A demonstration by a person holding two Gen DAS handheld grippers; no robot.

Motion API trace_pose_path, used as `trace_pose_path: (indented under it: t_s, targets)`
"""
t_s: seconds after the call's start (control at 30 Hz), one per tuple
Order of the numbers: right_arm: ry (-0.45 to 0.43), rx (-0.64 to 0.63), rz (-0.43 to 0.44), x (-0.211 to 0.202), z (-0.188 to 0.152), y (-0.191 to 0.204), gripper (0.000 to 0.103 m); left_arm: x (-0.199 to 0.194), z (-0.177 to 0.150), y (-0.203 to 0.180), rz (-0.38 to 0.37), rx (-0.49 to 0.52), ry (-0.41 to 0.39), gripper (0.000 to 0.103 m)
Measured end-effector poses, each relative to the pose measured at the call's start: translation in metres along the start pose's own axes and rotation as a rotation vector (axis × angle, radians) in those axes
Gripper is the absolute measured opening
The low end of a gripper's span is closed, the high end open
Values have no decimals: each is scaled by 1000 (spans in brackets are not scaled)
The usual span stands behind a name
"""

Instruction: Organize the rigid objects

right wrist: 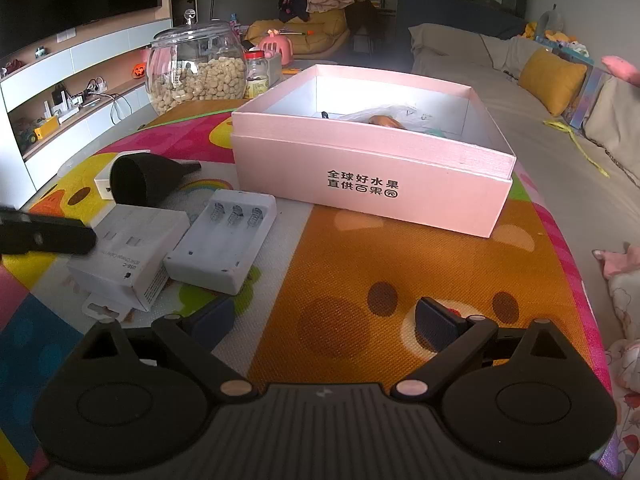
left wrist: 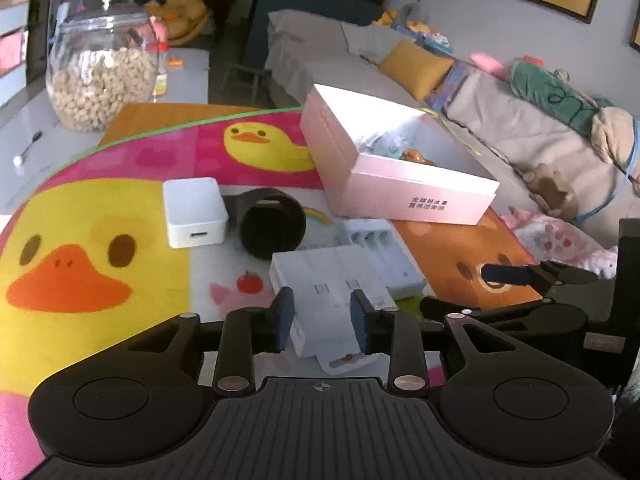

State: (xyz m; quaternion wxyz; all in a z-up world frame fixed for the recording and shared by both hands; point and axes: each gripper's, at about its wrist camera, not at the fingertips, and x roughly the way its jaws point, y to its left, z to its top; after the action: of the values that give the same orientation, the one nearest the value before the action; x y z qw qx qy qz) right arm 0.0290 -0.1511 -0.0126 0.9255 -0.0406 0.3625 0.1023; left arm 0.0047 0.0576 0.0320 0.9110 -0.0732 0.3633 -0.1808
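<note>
Left wrist view: your left claw, narrow, straddles the white carton w/o pinching; off-centre squeeze could skid it into the battery holder. Right claw wide, empty.

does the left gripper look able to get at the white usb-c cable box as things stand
Probably yes. The left gripper already has its fingers on either side of the white cable box, with nothing lying on top. The battery holder sits close against one side, which might crowd that finger.
</note>
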Motion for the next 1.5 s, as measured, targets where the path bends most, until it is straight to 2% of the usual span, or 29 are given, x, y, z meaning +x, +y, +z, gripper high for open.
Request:
trace_pose_path:
  t_s: [0.1,0.23,0.3,0.4,0.5,0.57,0.63,0.7,0.77,0.83,0.9,0.93,1.0,1.07,1.17,1.2,1.23,1.3,1.37,1.4,1.47,1.5]
  targets:
    - [0,0,1,0,0,0,97,8,1,-7,-17,14,2,37]
    - [0,1,1,0,0,0,97,30,-4,-17,-59,36,92,41]
    - [0,2,2,0,0,0,97,29,-7,-22,-59,61,65,41]
    - [0,3,3,0,0,0,97,21,-4,-17,-101,25,26,41]
    - [2,8,11,0,0,-1,98,9,3,-10,-49,27,-24,41]
    - [9,14,23,0,0,-2,99,4,8,-5,-32,-11,-53,41]
    - [18,10,36,1,1,-2,102,0,12,-4,-41,-33,-93,41]
    - [21,2,40,1,1,-1,102,1,15,-12,-64,-9,-99,41]
    - [23,-3,54,-2,1,-2,96,3,15,-20,-28,30,-87,41]
    - [4,18,68,-12,1,-4,75,4,12,-22,16,53,-78,41]
    - [-30,16,99,-24,4,-1,65,3,9,-17,47,46,-68,41]
    - [-55,-1,84,-28,7,4,52,1,8,-14,59,44,-69,41]
    - [-96,-49,26,-31,16,14,41,-5,7,-9,80,47,-79,41]
    - [-128,-76,-29,-27,26,21,39,-11,8,-2,101,41,-88,41]
    - [-109,-91,-82,-10,39,31,33,-16,9,7,135,22,-99,41]
    - [-80,-94,-56,-5,40,36,30,-18,9,10,140,14,-102,41]
    - [-46,-100,0,-2,39,42,23,-20,9,13,142,7,-105,41]
    - [-10,-116,136,-6,33,52,22,-21,9,17,141,-3,-104,41]
    - [-16,-114,211,-14,29,54,22,-21,8,17,134,-5,-97,41]
    - [-28,-109,204,-18,27,52,22,-21,7,16,128,0,-94,41]
    - [-57,-117,132,-23,25,46,28,-20,5,11,114,12,-91,41]
    - [-65,-117,81,-24,23,41,35,-19,5,7,103,18,-89,41]
